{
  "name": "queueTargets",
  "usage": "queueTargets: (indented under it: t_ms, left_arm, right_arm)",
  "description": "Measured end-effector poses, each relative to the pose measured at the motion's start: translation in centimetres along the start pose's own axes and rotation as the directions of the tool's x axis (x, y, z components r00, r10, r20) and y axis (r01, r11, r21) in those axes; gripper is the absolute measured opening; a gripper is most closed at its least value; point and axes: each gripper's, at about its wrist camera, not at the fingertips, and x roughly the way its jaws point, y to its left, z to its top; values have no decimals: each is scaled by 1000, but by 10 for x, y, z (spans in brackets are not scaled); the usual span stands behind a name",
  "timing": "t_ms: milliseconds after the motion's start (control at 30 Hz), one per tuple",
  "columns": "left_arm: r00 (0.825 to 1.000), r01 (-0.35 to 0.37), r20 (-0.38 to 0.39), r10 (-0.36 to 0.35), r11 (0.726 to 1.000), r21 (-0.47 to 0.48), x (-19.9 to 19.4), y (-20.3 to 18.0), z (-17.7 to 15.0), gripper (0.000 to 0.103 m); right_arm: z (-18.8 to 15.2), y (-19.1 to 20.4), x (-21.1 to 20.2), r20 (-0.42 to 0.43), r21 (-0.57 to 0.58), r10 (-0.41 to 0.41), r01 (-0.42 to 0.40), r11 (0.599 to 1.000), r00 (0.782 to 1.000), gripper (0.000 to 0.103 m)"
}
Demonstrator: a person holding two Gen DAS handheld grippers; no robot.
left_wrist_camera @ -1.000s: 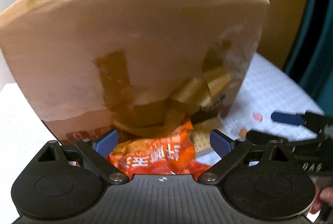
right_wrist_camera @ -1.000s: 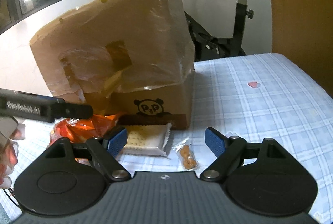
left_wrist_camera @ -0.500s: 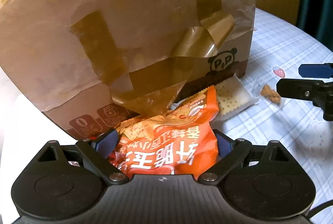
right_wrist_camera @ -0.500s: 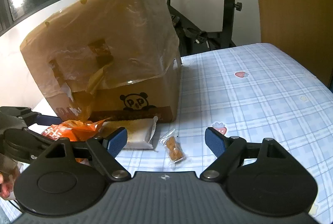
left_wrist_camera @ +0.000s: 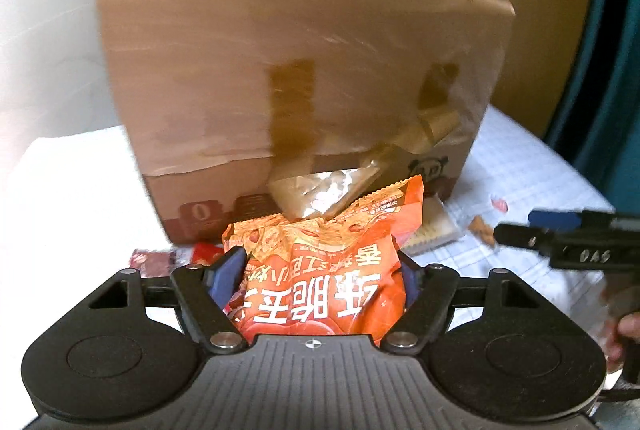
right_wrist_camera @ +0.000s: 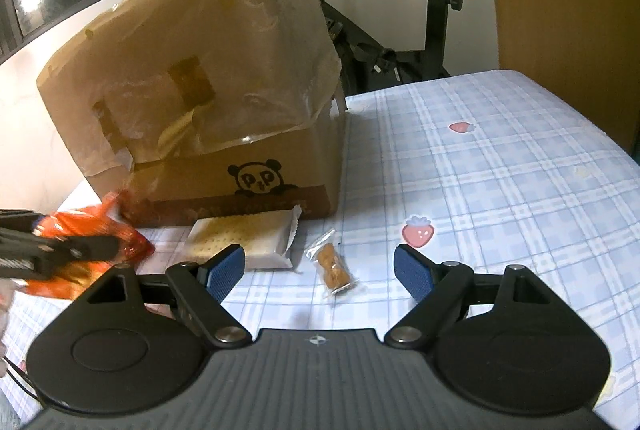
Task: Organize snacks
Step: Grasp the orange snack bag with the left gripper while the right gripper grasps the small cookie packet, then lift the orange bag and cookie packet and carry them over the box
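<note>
An orange snack bag [left_wrist_camera: 324,254] with white lettering stands between the fingers of my left gripper [left_wrist_camera: 318,272], in front of a big cardboard box [left_wrist_camera: 304,70] covered in plastic film and brown tape. The jaws are closing and both blue pads press into the bag's sides. The same bag [right_wrist_camera: 80,230] shows at the left edge of the right wrist view. My right gripper [right_wrist_camera: 320,270] hangs open above the checked tablecloth [right_wrist_camera: 500,190]. A small clear packet of a brown snack [right_wrist_camera: 334,268] lies just beyond its gap. A white cracker packet [right_wrist_camera: 248,242] lies by the box.
Two small red packets [left_wrist_camera: 160,258] lie left of the bag at the box's foot. An exercise bike [right_wrist_camera: 436,30] stands behind the table, and a wooden panel [right_wrist_camera: 560,10] rises at the right. The cloth has strawberry prints [right_wrist_camera: 418,234].
My left gripper drew back from the box and its jaws narrowed onto the orange bag, which now stands upright between them. The right gripper stayed open and barely moved.
</note>
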Motion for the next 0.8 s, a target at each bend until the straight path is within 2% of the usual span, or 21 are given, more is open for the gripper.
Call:
queueTargets:
  t_ms: [167, 333, 433, 600, 700, 767, 800]
  left_arm:
    - [999, -9, 42, 13, 996, -93, -21, 14, -14, 77]
    - [998, -12, 60, 23, 986, -166, -33, 22, -28, 77]
    - [997, -12, 76, 28, 979, -202, -36, 30, -35, 77]
    - [994, -14, 99, 41, 965, -262, -45, 39, -45, 77]
    - [993, -16, 106, 46, 962, -271, -50, 41, -49, 77]
    - [993, -14, 110, 46, 961, -277, -51, 42, -50, 77]
    - [993, -12, 113, 46, 960, -281, -51, 42, -51, 77]
  right_arm:
    - [-5, 7, 3, -16, -37, -2, 2, 999, 1000, 82]
    - [-7, 8, 10, -23, -97, -39, 37, 995, 999, 61]
    - [-5, 6, 17, -27, -122, -43, 39, 992, 999, 52]
    - [-4, 11, 32, -40, -188, -49, 40, 981, 998, 42]
    - [-8, 8, 40, -58, -181, -57, 46, 982, 997, 39]
    - [-13, 8, 40, -35, -195, -56, 48, 980, 998, 38]
    - [-14, 8, 40, -32, -198, -55, 48, 979, 998, 33]
